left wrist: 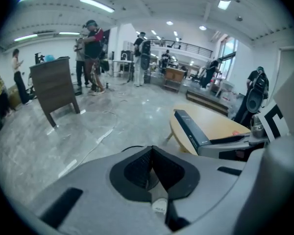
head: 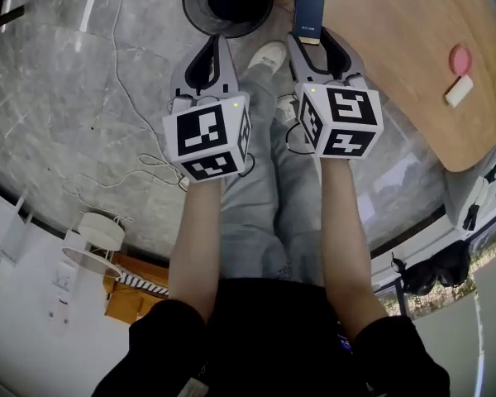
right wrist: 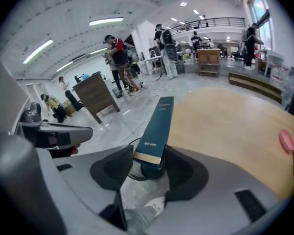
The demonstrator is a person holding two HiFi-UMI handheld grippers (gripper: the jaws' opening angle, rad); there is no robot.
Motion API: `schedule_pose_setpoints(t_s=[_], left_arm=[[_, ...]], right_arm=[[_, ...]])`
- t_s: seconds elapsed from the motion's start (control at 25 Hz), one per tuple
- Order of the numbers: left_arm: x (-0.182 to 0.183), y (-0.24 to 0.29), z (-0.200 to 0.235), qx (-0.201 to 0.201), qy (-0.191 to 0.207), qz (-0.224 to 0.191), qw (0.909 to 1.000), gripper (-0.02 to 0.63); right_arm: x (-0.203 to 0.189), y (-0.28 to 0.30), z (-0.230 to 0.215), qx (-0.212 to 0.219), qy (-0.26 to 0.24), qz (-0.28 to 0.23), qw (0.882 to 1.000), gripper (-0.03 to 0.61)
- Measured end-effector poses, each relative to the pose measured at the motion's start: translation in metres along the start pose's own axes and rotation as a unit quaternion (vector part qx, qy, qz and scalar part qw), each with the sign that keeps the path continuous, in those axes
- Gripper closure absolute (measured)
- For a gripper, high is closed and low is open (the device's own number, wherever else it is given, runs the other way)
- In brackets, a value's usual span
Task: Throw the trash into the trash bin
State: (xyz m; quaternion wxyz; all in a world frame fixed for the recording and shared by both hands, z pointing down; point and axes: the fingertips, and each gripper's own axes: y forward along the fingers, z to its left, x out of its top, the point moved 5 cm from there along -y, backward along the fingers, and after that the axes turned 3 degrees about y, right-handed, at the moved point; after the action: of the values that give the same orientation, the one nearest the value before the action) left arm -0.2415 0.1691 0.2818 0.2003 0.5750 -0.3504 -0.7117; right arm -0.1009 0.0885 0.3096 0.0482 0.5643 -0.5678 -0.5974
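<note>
**Box clamped in the right jaws, beside the bin**

The right gripper (head: 312, 38) has its jaws clamped on one end of a long dark teal box (head: 309, 2). The box sticks out forward past the jaw tips, clear of the floor. In the right gripper view the box (right wrist: 157, 126) sits between the two black pads, with its pale end band at the jaws.

The left gripper (head: 217, 41) is alongside, just to the left. Its jaws are together with nothing between them, and the left gripper view shows the pads meeting in a line (left wrist: 152, 153).

The black round trash bin (head: 194, 15) stands on the grey marble floor ahead of the left gripper, its mouth open upward. In the head view the box lies just right of the bin's rim, not over the opening.

A wooden bench (head: 405, 64) fills the right side. It carries a pink disc (head: 460, 59) and a small white block (head: 459, 91), near each other and well apart from the box. A white shoe (head: 267, 56) shows between the grippers, and a thin cable (head: 124, 81) trails across the floor at left.
</note>
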Motion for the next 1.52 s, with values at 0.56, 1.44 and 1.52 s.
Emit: schedule_pose_setpoints(t_s=[0.56, 1.44, 1.52], left_arm=[[-0.043, -0.019, 0.068, 0.071, -0.057, 0.014, 0.9957, 0.612], [0.032, 0.031, -0.225, -0.219, 0.186, 0.011, 0.9576, 0.612], [0.028, 0.032, -0.252, -0.24, 0.206, 0.017, 0.9483, 0.612]], right_arm=[[-0.017, 0.066, 0.071, 0.097, -0.042, 0.019, 0.994, 0.364], [-0.069, -0.118, -0.139, -0.146, 0.218, -0.107, 0.959, 0.565], [-0.082, -0.135, -0.158, -0.174, 0.24, -0.115, 0.948, 0.565]])
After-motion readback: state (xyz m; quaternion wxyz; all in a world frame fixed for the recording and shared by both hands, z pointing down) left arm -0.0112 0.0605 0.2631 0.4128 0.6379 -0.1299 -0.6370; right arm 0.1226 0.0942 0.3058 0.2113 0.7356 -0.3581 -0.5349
